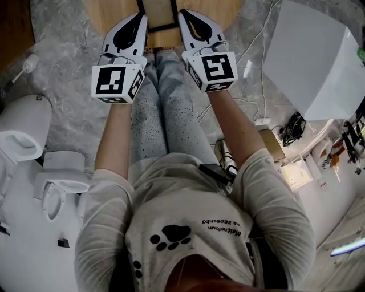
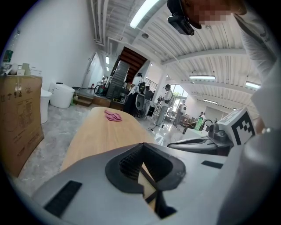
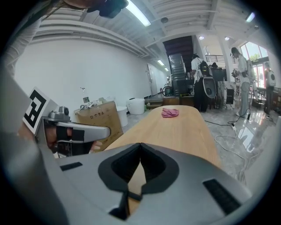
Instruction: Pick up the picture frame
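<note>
Wooden table (image 1: 111, 14) beneath black picture frame (image 1: 162, 27).

Bright hall, evenly lit from above.
Ceiling strips (image 2: 145, 13) and a window (image 3: 259, 52) throw glare on the floor (image 3: 253, 129); fisheye bends the dark-ringed edges; left gripper (image 2: 140, 148) and right gripper (image 3: 140, 145) look soft up close.

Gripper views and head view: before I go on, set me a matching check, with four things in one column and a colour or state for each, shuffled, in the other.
Things:
1. frame
2. cloth
3. box
4. left gripper

Colour or state:
a. pink
b. shut
c. black
d. brown

Pairs: 1-c, 2-a, 3-d, 4-b.
</note>
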{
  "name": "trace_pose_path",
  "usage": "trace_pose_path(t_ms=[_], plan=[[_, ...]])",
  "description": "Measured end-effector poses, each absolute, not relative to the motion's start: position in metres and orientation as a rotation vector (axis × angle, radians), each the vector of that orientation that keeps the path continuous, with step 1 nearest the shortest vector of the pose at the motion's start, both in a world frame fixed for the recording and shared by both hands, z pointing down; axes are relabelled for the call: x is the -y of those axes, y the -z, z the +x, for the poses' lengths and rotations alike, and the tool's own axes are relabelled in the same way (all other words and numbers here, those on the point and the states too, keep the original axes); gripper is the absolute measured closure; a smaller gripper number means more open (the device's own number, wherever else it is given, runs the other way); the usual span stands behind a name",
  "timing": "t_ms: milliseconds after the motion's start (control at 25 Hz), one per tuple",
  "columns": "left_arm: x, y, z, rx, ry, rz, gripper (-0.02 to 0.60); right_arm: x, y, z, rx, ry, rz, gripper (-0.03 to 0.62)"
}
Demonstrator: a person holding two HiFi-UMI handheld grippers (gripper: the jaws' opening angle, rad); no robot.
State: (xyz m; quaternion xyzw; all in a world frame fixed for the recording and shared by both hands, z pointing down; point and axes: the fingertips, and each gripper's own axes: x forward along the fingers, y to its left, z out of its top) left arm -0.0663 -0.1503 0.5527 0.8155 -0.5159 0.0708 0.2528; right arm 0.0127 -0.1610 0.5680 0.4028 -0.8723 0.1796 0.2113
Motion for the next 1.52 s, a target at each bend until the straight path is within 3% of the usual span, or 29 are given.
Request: trace_pose_path(t_ms=[600,760,1520], plan=[[0.148,-0.597,-0.069,1.371,-0.246,2.138,0.574,0.16,-0.623,0.017,2.323,-0.586,1.077,0.582],[0.149,-0.603,-0.071,1.37,-0.262,2.128,0.574,0.157,-0.639,0.018,2.287,-0.632,1.054,0.53],[0.15,-0.613,-0.067,1.354,-0.269,2.104,0.574,0.151,-0.703,0.026,2.051,-0.794,1.015,0.51]])
